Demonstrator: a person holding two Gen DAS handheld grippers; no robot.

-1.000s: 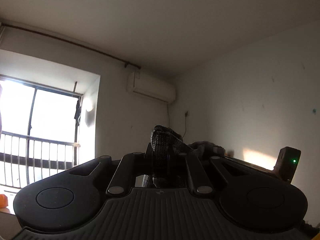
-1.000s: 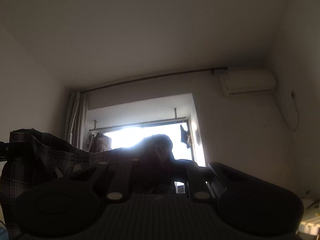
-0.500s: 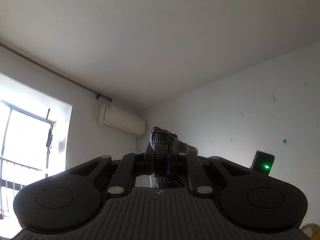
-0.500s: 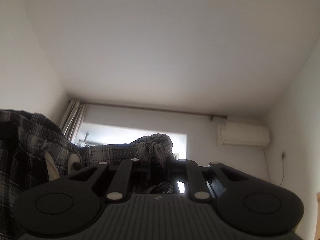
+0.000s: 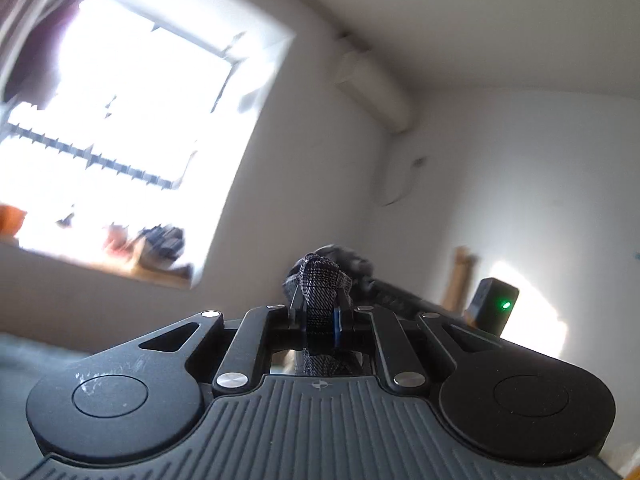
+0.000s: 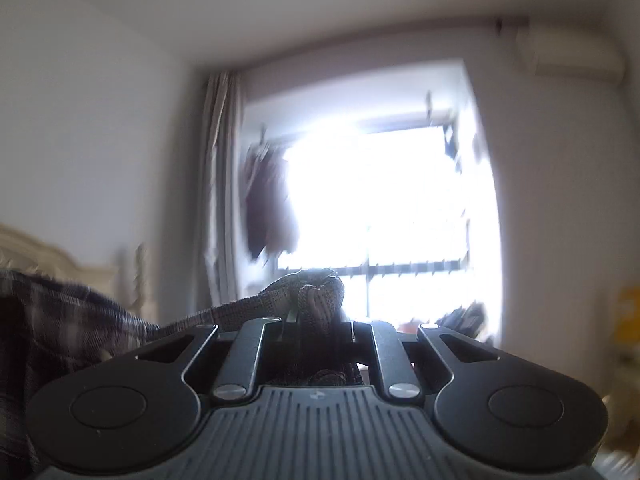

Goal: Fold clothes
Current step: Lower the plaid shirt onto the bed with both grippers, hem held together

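A dark checked garment [image 6: 72,320] is held in the air by both grippers. In the left wrist view my left gripper [image 5: 320,312] is shut on a bunched fold of this cloth [image 5: 320,280], which sticks up between the fingers. In the right wrist view my right gripper [image 6: 318,320] is shut on another bunch of the same garment, and the cloth runs off to the lower left edge. Most of the garment hangs below both views and is hidden. Both pictures are blurred by motion.
A bright window [image 5: 120,128] with railing fills the wall ahead, with a curtain [image 6: 218,184] and hanging clothes [image 6: 268,204] beside it. An air conditioner [image 5: 374,92] sits high on the wall. A pale headboard [image 6: 60,264] shows at left. A small black device with a green light [image 5: 494,306] stands at right.
Both grippers have dropped fast with the garment still gripped: the ceiling has left the views and the window and walls now fill them. The left view has also rolled.
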